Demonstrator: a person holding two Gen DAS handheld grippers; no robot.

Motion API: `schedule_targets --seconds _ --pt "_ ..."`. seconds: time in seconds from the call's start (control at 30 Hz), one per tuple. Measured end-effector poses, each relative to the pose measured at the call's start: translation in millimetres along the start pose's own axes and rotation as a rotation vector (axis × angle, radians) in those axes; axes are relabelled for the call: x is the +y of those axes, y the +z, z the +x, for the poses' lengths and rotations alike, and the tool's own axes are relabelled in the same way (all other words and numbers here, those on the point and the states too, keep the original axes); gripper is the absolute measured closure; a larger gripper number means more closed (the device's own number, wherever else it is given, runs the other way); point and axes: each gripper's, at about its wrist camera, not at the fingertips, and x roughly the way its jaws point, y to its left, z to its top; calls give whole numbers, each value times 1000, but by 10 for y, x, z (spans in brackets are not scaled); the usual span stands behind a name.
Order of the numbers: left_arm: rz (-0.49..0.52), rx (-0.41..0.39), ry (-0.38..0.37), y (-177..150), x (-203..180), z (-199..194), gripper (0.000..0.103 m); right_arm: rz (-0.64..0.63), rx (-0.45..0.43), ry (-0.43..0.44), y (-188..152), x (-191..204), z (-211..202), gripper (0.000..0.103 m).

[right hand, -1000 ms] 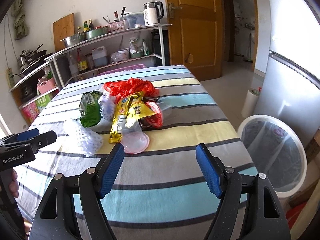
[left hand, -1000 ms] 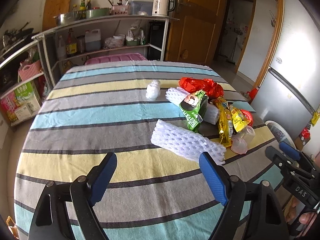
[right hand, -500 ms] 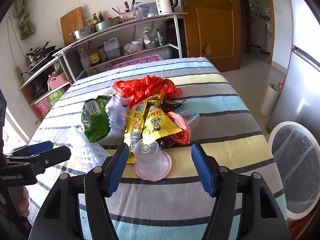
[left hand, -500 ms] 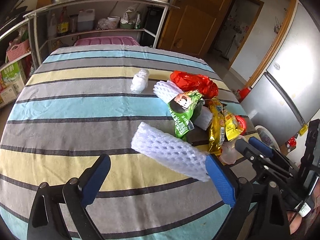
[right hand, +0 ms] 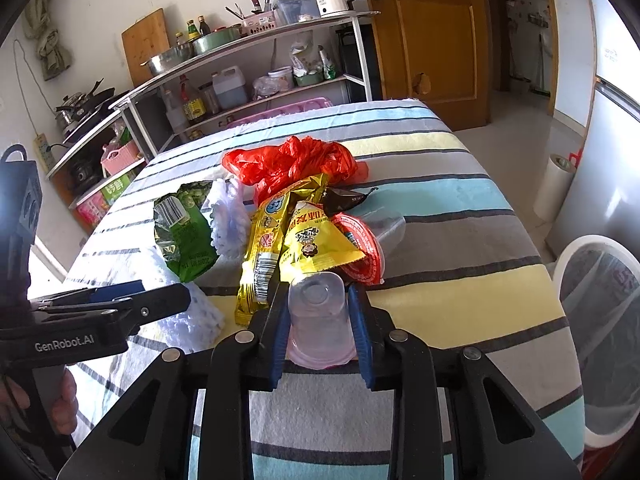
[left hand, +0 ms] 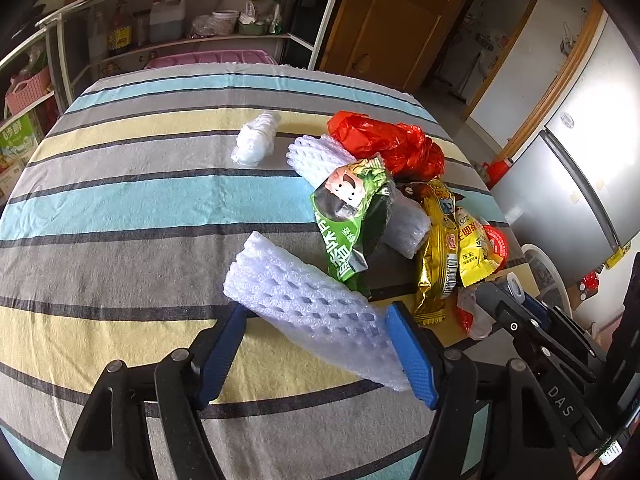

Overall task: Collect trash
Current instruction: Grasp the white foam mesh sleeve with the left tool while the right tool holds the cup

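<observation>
Two tools have just been closing, each on one piece of trash. The right tool (right hand: 320,316) stands narrow, pads pressing a clear plastic cup (right hand: 318,320) lying bottom-forward on the striped surface (right hand: 460,300). The left tool (left hand: 316,344) spans a white foam sleeve (left hand: 304,304) (contact unclear), its long axis running diagonally, probably for carrying to the bin (right hand: 600,320).

Table cloth (left hand: 120,208): woven fabric, matt, striped. Foam net sleeve (left hand: 304,304): white, soft, perforated, matt. Cup (right hand: 320,320): clear thin plastic, smooth, slightly glossy. Green snack bag (left hand: 348,216) and yellow wrappers (right hand: 312,240): glossy foil-like film, creased. Red bag (right hand: 292,160): thin, shiny, crumpled plastic. Gripper pads (left hand: 408,348): blue, matt.
</observation>
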Motion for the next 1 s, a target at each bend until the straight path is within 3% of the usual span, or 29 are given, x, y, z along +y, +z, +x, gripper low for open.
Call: schedule_targets --seconds 0.1,0.17,0.33,0.47,0.57,0.7,0.8,0.87,1.0 --pt "-1 2 0 -1 -4 7 39 2 -9 -3 -8 -7 -32 73" --pt "4 3 -4 3 -4 -9 49 2 -9 -2 -21 -6 -47 73" --pt "77 -4 16 -14 -36 -85 65 9 -11 16 -44 -8 -66 73" --pt "112 -15 45 26 -19 -181 72 14 -19 31 -59 -2 -101 73" --pt "105 -11 20 119 5 -220 72 25 -27 37 -70 -10 -122 73" --pt "111 7 74 173 -10 -117 70 40 -41 39 -91 -32 -183 74" --pt "41 22 60 138 40 -41 60 44 -47 38 -96 -53 -220 73" --pt "25 3 99 117 56 -36 44 48 -49 38 -97 -76 -228 73" --pt "-67 23 94 82 143 16 39 34 -46 24 -113 -70 -207 73"
